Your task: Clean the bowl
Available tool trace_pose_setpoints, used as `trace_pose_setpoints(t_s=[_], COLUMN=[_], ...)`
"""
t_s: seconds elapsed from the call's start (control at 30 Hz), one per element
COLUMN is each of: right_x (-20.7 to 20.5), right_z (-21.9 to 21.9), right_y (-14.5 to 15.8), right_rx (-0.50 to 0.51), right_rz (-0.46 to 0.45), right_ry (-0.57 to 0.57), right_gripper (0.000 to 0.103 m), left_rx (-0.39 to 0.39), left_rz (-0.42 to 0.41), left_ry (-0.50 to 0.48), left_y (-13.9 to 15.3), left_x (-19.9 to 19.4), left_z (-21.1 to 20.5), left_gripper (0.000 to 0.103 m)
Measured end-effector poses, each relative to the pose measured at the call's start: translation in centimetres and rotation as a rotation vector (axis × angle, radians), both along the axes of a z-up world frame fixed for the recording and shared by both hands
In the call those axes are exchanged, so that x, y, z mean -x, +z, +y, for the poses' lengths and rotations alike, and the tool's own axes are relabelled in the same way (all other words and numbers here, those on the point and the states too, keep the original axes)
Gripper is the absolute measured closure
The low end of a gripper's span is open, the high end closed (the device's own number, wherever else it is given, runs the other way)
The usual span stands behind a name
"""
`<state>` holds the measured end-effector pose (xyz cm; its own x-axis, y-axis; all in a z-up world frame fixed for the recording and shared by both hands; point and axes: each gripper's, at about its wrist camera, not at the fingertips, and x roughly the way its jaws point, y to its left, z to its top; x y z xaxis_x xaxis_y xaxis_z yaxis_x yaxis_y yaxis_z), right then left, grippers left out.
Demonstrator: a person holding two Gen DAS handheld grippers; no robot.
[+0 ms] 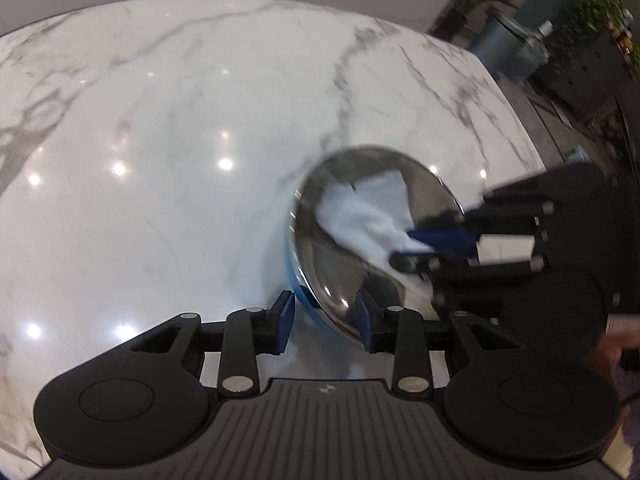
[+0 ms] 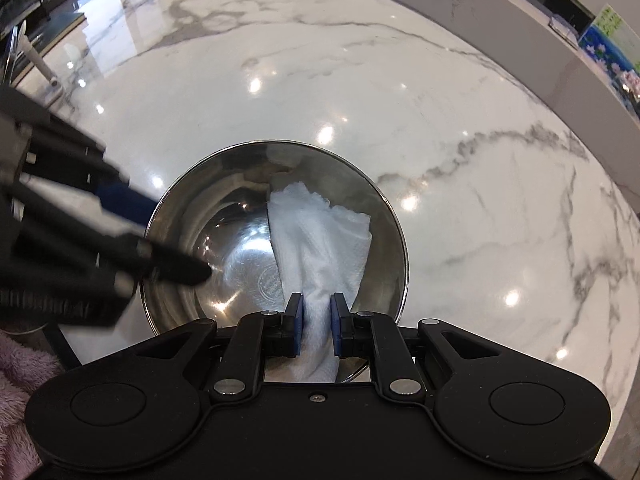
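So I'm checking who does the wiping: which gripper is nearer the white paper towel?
Right. The right gripper is shut on the paper towel inside the steel bowl. The left gripper straddles the bowl's rim, apart from the towel.

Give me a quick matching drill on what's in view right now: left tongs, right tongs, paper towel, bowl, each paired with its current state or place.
Things:
1. left tongs
2. right tongs
3. paper towel
4. bowl

States:
A. steel inside, blue outside, on the marble counter
B. shut on the white sheet
C. draped inside the bowl
D. straddling the bowl's rim, one finger inside and one outside

Pairs: 1-D, 2-B, 3-C, 4-A
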<state>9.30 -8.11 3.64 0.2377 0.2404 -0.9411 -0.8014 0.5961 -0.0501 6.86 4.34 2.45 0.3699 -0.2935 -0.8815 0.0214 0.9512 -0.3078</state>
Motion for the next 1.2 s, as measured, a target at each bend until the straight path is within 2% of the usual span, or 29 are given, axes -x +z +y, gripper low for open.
trace_pose_setpoints(t_s=[0.13, 0.47, 0.5, 0.7, 1.0, 1.1, 1.2], right_x=[-0.4, -1.2, -1.0, -0.4, 1.3, 1.3, 0.7], right_z=[-0.2, -0.3, -0.1, 1.2, 1.7, 1.5, 1.0], right_y=[-0.1, -0.5, -0.6, -0.3, 0.2, 0.0, 0.1], right_rx=[-0.025, -0.162, -0.153, -0.023, 0.128, 0.127, 0.099], right_rz=[0.022, 0.194, 0.194, 0.105, -0.103, -0.097, -0.07], right_ry=[-0.015, -0.037, -0.027, 0.073, 0.144, 0.138, 0.107], right_gripper=[0.09, 0.09, 0.09, 0.091, 0.091, 0.091, 0.091], left_rx=[-0.009, -0.103, -0.113, -0.171, -0.19, -0.184, -0.131], left_rz=[-0.014, -0.04, -0.044, -0.066, -0.07, -0.071, -0.043], left_ry=[0.003, -0.016, -0.022, -0.043, -0.042, -0.037, -0.011], left_y=[0.0, 0.0, 0.0, 0.4, 0.4, 0.4, 0.3], left_x=[-0.3, -0.7, -0.7, -0.8, -1.3, -1.3, -1.1], left_z=[0.1, -0.5, -0.6, -1.0, -0.8, -0.8, -0.2], left_gripper=[0.076, 0.086, 0.086, 0.086, 0.085, 0.084, 0.083])
